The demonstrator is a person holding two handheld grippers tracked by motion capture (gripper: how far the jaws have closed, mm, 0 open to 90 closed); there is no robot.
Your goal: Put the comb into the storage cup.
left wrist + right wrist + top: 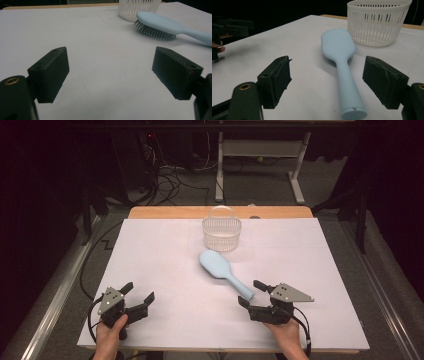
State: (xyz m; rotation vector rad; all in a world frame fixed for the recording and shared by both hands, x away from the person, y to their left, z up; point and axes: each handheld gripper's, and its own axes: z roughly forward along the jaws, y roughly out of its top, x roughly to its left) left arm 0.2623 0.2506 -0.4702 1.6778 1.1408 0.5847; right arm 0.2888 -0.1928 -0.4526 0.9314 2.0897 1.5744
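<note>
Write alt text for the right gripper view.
A light blue hairbrush lies bristles down on a white table, its handle between the open black right tongs. A white slatted basket stands just behind the brush head.

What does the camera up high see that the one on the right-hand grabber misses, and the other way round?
From the high view alone: the person's two hands, the right hand included, the basket's hoop handle and the floor cables. From the right gripper view alone: the hairbrush's bristles underneath its head, and the end cap of its handle between the open jaws. Both share the light blue hairbrush, the white slatted basket, the white table sheet and the left gripper.
</note>
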